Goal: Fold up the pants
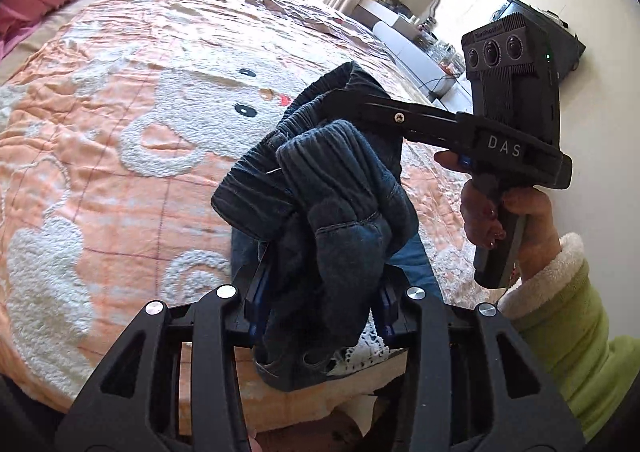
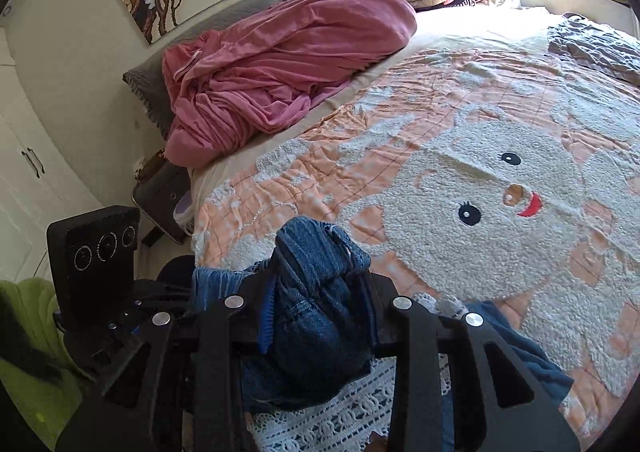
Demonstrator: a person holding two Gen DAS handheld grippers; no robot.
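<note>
Dark blue denim pants [image 1: 344, 179] with a gathered elastic waistband hang bunched in the air above the bed. In the left wrist view my left gripper [image 1: 320, 288] is shut on a thick wad of the denim, which fills the gap between its blue pads. My right gripper [image 1: 340, 96] comes in from the right, held by a hand, and pinches the waistband's upper edge. In the right wrist view the pants [image 2: 316, 252] bulge up between the fingers of the right gripper [image 2: 320, 304], and the left gripper's black body sits close at the lower left. The fingertips are hidden by cloth.
A peach bedspread [image 1: 120, 171] with a fluffy white cartoon figure covers the bed. A pink blanket [image 2: 280, 63] is heaped by the headboard and a grey quilt [image 2: 592, 43] lies at the far right. White lace cloth [image 2: 344, 412] lies under the pants. A green sleeve [image 1: 576, 332] is at the right.
</note>
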